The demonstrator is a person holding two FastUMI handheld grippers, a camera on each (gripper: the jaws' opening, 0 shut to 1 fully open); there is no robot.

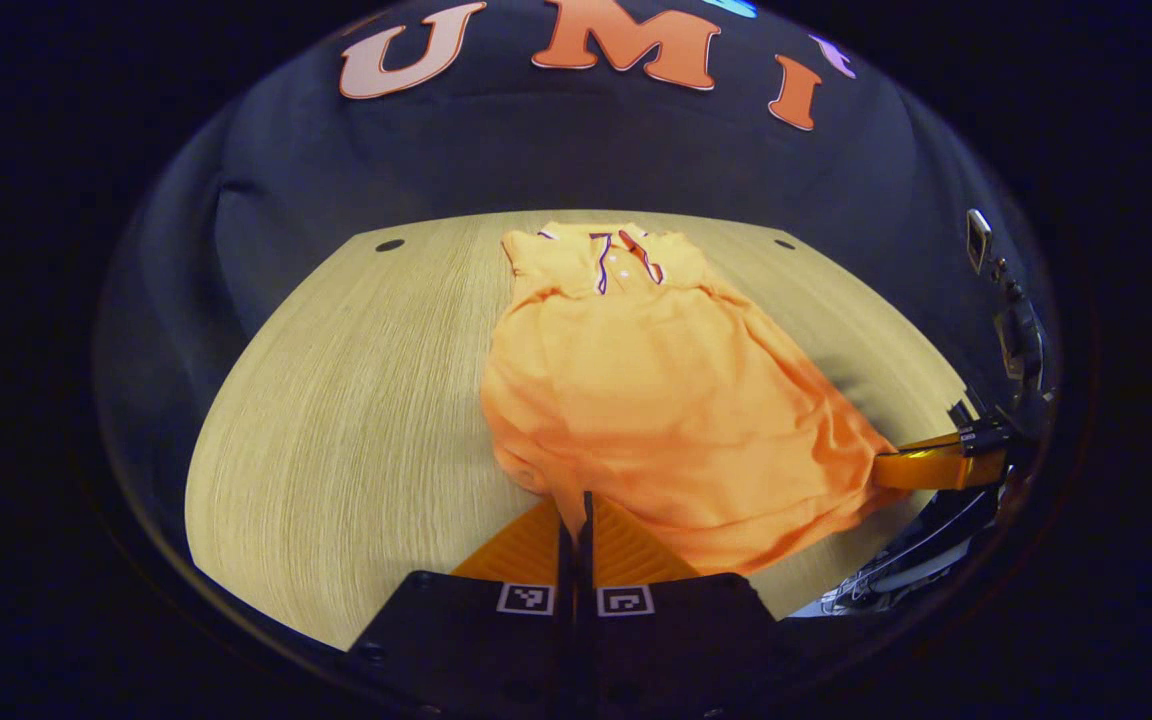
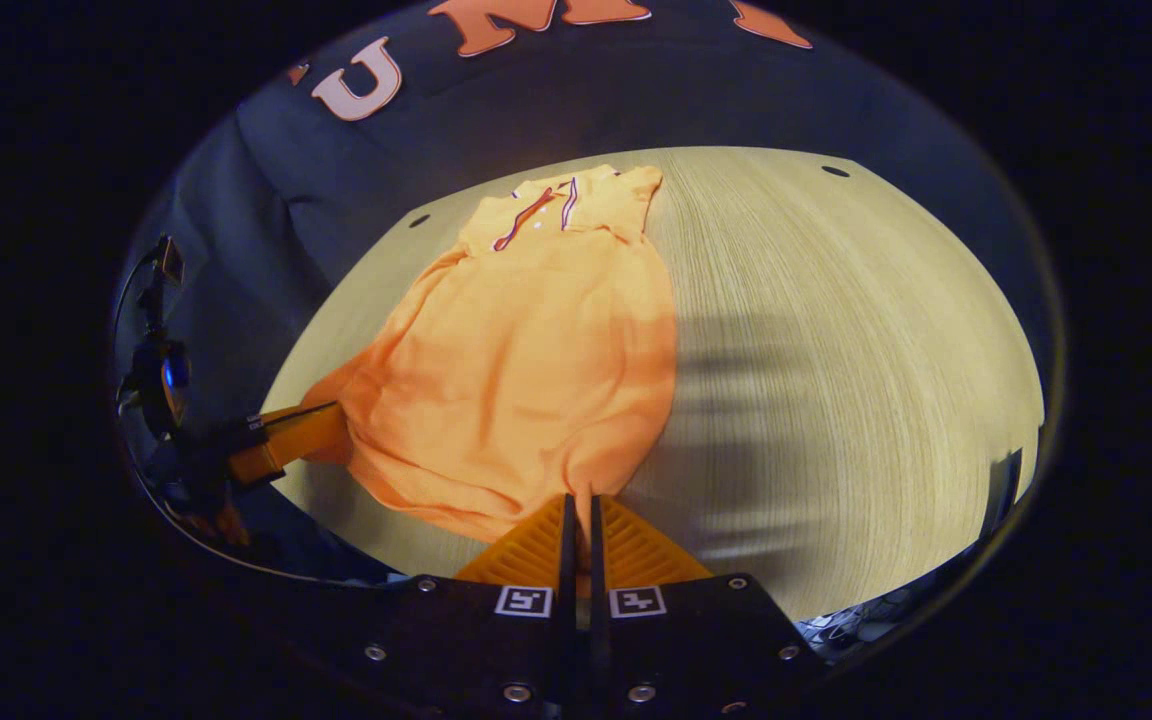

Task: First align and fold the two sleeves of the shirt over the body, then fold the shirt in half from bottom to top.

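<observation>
Left gripper view: shirt (image 1: 656, 400) hem between fingers (image 1: 536, 550)

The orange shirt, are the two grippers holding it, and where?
Yes. Both grippers pinch the orange polo shirt at its bottom hem: the left gripper on one bottom corner, the right gripper on the other. The collar end lies on the wooden table.

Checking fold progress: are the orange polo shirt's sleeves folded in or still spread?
Folded in: the orange polo shirt shows a narrow body with no sleeves sticking out on the wooden table.
</observation>
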